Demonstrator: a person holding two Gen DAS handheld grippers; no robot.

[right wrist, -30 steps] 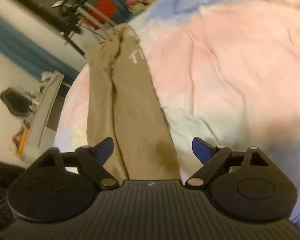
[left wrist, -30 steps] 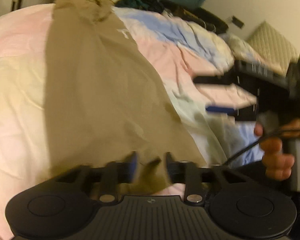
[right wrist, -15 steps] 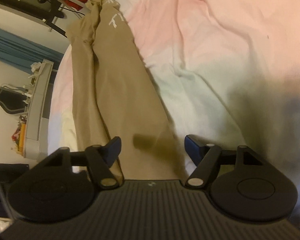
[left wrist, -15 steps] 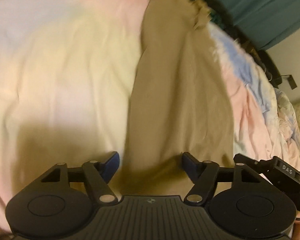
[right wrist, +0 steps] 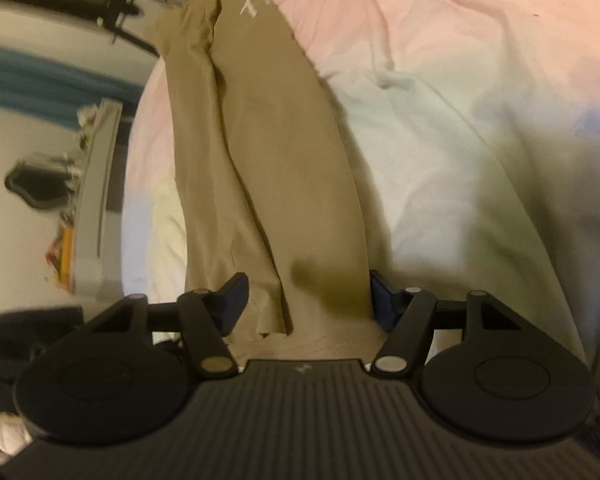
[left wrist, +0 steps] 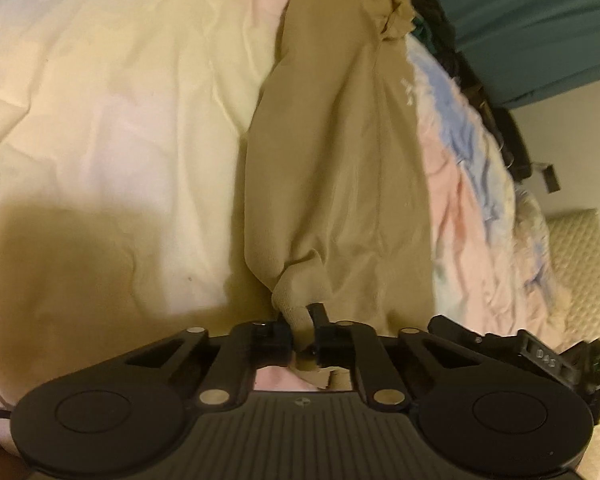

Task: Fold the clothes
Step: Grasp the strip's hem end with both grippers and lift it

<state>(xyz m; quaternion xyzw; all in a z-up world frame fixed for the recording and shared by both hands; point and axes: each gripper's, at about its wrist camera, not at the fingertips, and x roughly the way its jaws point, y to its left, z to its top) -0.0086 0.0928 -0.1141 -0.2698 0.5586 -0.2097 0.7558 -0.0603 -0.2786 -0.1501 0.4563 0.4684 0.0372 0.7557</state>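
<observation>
Bed w/ pastel pink-yellow quilted bedspread [left wrist: 100, 128]: long tan fabric trousers [left wrist: 340, 152] laid flat; left gripper [left wrist: 302, 334] jaws pinch cuff, right gripper [right wrist: 306, 294] jaws wide astride hem.

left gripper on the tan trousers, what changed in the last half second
The left gripper went from open around the long tan fabric trousers to shut, pinching a bunched hem. The right gripper stayed open, straddling the other end. The trousers still lie lengthwise on the pastel bedspread.

Both grippers [left wrist: 302, 336] [right wrist: 306, 294] are built in black, with ribbed bodies, round discs and silver rivets; blue pads [right wrist: 380, 300] are fitted.
</observation>
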